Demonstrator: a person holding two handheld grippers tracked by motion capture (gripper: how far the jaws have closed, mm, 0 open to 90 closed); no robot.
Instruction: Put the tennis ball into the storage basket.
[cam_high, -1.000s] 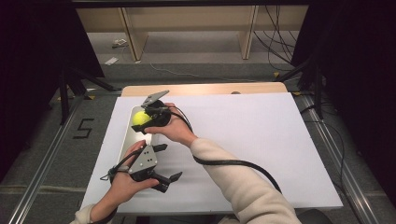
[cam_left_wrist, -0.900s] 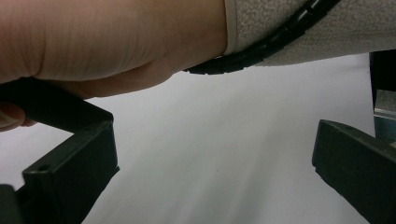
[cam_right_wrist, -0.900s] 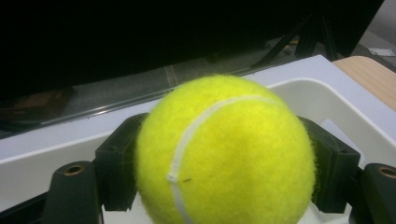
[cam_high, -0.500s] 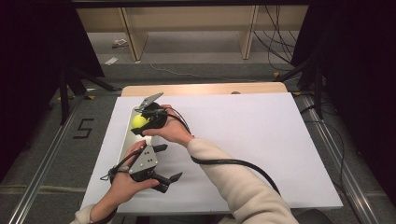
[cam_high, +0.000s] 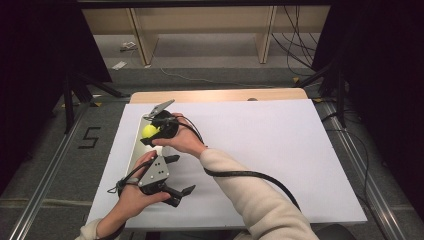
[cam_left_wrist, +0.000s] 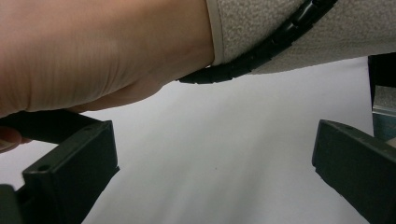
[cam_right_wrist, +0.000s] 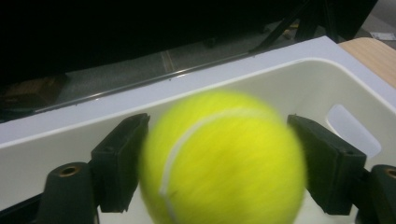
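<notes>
Now, at the table's left edge | right gripper (cam_right_wrist: 219, 163) pinches a yellow ball (cam_right_wrist: 223, 161) between its jaws above a white bin (cam_right_wrist: 299, 81) | left gripper (cam_high: 172, 177) spread wide, holding nothing, over the white sheet (cam_high: 280, 150).

Ball (cam_right_wrist: 223, 158): sitting between the right gripper's (cam_high: 150, 131) two jaws, over the bin (cam_right_wrist: 289, 88)
Bin: lying at the left edge of the table (cam_high: 280, 150)
Left gripper (cam_high: 172, 180): resting nearer the person, just before the right gripper
Right forearm (cam_high: 250, 200): crossing behind the left gripper
</notes>
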